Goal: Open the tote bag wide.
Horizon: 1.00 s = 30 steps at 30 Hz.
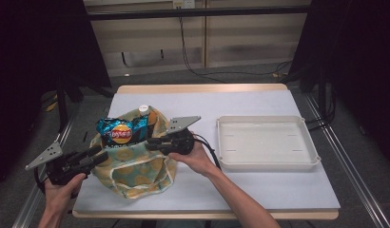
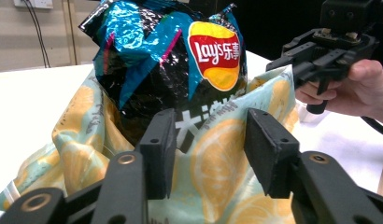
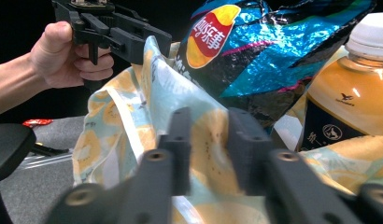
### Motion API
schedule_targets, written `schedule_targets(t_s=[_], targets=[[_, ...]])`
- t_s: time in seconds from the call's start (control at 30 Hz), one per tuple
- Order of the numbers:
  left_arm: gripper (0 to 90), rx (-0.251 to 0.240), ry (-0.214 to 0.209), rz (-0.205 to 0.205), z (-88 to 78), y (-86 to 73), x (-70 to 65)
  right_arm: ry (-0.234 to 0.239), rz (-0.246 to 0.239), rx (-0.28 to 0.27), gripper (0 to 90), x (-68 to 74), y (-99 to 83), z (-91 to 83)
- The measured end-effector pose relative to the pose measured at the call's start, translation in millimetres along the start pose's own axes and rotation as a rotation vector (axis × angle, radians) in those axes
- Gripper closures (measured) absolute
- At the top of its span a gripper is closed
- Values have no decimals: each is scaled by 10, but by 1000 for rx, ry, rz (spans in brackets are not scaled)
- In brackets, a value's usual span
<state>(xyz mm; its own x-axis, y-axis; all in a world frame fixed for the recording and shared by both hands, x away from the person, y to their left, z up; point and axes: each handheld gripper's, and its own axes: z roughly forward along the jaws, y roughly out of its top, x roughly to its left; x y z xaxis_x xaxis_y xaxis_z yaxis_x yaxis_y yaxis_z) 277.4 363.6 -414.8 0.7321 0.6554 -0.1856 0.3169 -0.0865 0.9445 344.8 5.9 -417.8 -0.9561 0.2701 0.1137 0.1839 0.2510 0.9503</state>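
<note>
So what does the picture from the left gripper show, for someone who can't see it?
A blue chip bag sticks up out of a lemon-print cloth bag. The left gripper has its black jaws either side of the cloth's edge, and the right gripper is at the far edge.

Both grippers (image 1: 99,153) (image 1: 151,142) at cloth bag (image 1: 136,166); chip bag (image 1: 119,132) inside; tray (image 1: 267,162) right.
</note>
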Motion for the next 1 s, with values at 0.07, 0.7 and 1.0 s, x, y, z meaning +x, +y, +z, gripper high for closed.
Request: schedule_targets(t_s=[0.07, 0.7, 1.0], targets=[[519, 10, 6, 9, -12, -18, -9, 8, 3, -4, 882, -1, -2, -11], [900, 12, -23, 20, -117, -92, -97, -30, -17, -37, 516, 84, 124, -23], [900, 74, -44, 25, -25, -146, -103, 18, -54, -7, 833, 153, 173, 135]])
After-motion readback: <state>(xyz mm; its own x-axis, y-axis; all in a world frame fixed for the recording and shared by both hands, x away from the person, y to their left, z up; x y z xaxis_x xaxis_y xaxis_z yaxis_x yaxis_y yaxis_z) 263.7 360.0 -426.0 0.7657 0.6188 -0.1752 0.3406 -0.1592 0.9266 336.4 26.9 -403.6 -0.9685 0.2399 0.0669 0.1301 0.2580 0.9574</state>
